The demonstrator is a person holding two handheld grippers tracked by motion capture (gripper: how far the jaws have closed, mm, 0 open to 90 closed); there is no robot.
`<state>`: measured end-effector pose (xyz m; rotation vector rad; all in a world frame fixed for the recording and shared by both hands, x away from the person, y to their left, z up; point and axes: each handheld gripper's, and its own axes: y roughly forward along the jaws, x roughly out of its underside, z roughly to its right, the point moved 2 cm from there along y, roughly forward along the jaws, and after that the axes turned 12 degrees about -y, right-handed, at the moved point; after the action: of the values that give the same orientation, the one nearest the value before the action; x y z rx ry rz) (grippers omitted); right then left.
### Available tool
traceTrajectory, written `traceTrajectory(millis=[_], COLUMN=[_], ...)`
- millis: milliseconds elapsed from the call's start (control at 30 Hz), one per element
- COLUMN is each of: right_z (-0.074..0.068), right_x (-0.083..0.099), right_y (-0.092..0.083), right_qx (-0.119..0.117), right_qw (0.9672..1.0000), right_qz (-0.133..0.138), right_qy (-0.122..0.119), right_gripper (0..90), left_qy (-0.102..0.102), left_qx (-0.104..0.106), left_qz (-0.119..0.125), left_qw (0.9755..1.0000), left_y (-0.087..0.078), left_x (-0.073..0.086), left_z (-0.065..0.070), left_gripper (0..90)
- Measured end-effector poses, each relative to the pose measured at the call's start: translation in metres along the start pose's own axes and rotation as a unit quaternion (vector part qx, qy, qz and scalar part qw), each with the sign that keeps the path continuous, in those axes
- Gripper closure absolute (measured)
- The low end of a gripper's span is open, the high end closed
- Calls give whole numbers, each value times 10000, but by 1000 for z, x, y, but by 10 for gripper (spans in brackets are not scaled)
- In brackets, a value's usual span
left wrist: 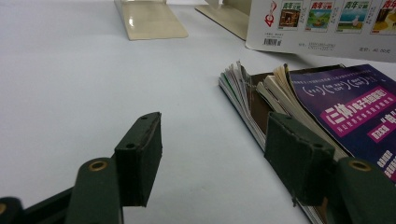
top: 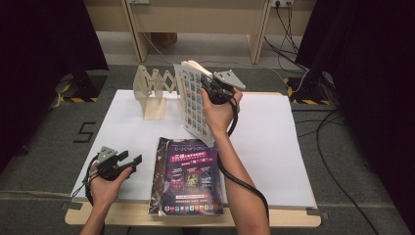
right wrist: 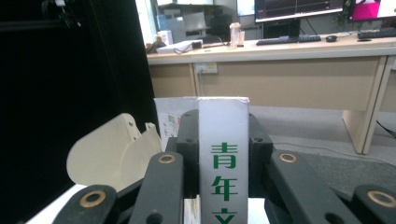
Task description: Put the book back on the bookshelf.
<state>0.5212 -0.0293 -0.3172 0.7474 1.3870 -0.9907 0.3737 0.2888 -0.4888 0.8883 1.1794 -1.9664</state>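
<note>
Being clamped by its spine in the right tool (top: pixel 211 89), the white magazine (top: pixel 192 100) is being held upright just beside the wooden book rack (top: pixel 152 93); it should be kept vertical while being slotted in. The left tool (top: pixel 128 162) is being kept unclenched and holding nothing, beside the purple magazine (top: pixel 192 176).

Between the right gripper's (right wrist: pixel 223 154) jaws, a white book spine (right wrist: pixel 223 158) carries green characters running downward: 青, 年, then a third cut off at the bottom edge. In the left gripper view, the white back cover (left wrist: pixel 322 23) far beyond the left gripper's (left wrist: pixel 219 154) tips shows small cover pictures headed 青年文摘, a barcode at the lower left and a price line that seems to read 40.00元. Just past that gripper's right-hand jaw, the purple book (left wrist: pixel 345 112) bears 三体 in a pink band; its smaller lines blur. On the floor, left of the table, a "5" (top: pixel 86 131) in dark tape.
</note>
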Motion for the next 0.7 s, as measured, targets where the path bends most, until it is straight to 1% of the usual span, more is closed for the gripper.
traceTrajectory(millis=[67,100,133,267,333,367,533,567,600,700], right_z=[-3,-3,-5,-9,-9,-10,-10,-9,-9,-8], right_x=[-2,-2,-5,-10,-11,-13,-18,-19,-20,-24], right_y=[1,1,3,7,9,12,18,19,20,23], right_qx=[35,35,78,117,121,159,201,213,221,220], right_qw=[10000,10000,9999,9997,9996,9994,9989,9990,9988,9987], right_qz=[84,84,149,228,244,287,382,363,410,429], right_qy=[0,0,23,24,12,65,157,148,168,183], right_gripper=[743,743,743,743,743,743,743,743,743,743], left_qy=[9,9,6,1,-2,2,3,3,-2,-2], left_qx=[-8,-8,-6,-12,-6,-7,0,0,-3,-2], left_qz=[-7,-7,-8,-10,-6,0,-22,-22,-13,-20], left_qw=[10000,10000,10000,10000,10000,10000,10000,10000,10000,10000], left_y=[-1,-1,-1,-1,-1,-1,-1,-1,-1,0], left_x=[0,0,0,0,0,0,0,0,0,0], left_z=[-1,-1,-1,-1,-1,-1,-2,-2,-2,-2], left_gripper=[361,361,361,361,360,361,361,361,361,361])
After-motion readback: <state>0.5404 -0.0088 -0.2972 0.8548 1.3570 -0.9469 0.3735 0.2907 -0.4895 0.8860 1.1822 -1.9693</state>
